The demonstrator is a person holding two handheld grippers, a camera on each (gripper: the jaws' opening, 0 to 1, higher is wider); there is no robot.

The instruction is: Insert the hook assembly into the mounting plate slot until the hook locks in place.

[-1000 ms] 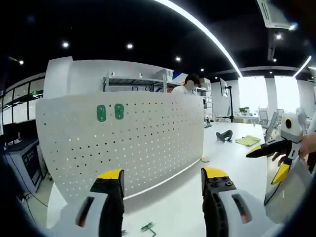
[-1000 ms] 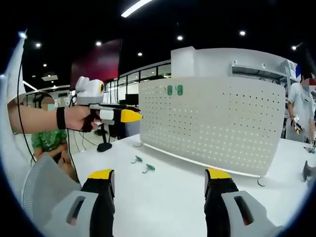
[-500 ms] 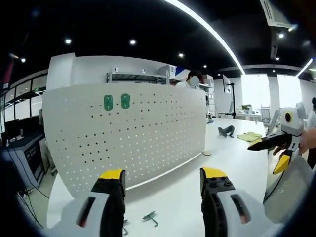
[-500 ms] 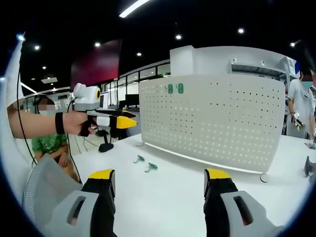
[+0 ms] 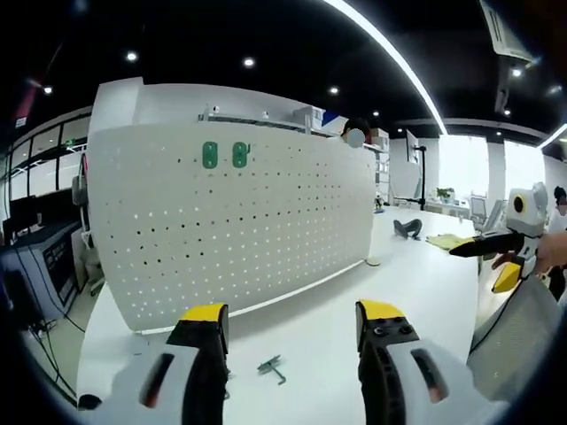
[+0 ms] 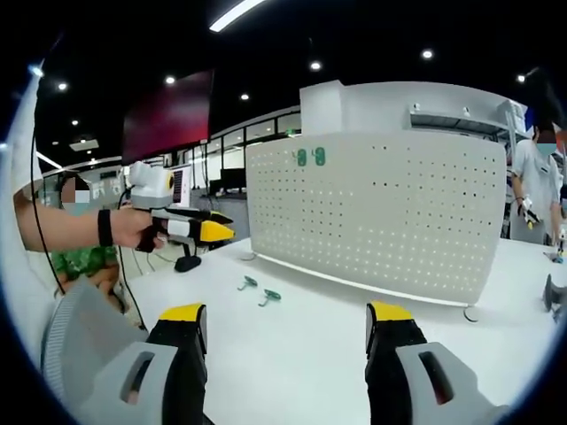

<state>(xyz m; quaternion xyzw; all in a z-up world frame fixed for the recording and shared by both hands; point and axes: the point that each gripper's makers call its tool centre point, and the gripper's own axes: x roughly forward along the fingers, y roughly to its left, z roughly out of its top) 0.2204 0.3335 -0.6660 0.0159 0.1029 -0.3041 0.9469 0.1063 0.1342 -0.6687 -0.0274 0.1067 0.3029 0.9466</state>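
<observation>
Both grippers spread and empty, left gripper [image 5: 288, 323], right gripper [image 6: 288, 323], bare white bench [image 6: 301, 341] ahead, white perforated metal mounting plate [image 6: 381, 221] upright beyond, two small green hooks [image 6: 259, 291] lying before it.

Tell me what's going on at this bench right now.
A person holds a two-jaw gripper in each hand over a white table, facing an upright white pegboard. Both the left gripper and the right gripper are open and empty. Two green hooks lie loose on the table in front of the board, untouched. Two green pieces already sit near the board's top edge. Nothing is being inserted yet.
</observation>
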